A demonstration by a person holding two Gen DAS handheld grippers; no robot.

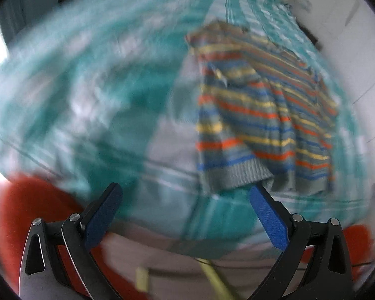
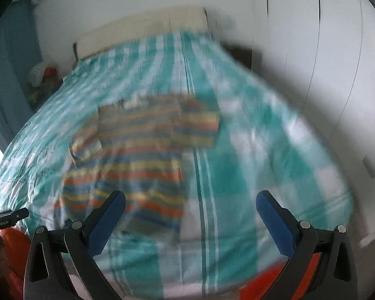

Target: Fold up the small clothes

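A small knitted sweater (image 1: 265, 115) with grey, orange, yellow and blue stripes lies on a teal-and-white checked bed cover (image 1: 92, 100). In the left wrist view it sits to the right, one sleeve folded across the body, its ribbed hem nearest me. My left gripper (image 1: 185, 195) is open and empty, its right fingertip just below the hem. In the right wrist view the sweater (image 2: 137, 155) lies left of centre, and my right gripper (image 2: 191, 200) is open and empty above the cover, its left finger over the sweater's hem. Both views are blurred.
White wardrobe doors (image 2: 325, 75) run along the right of the bed. A pale headboard (image 2: 142, 25) stands at the far end, with a heap of toys (image 2: 45, 80) on the left. Orange fabric (image 1: 25, 212) lies at the near edge. The other gripper (image 2: 7, 218) shows at far left.
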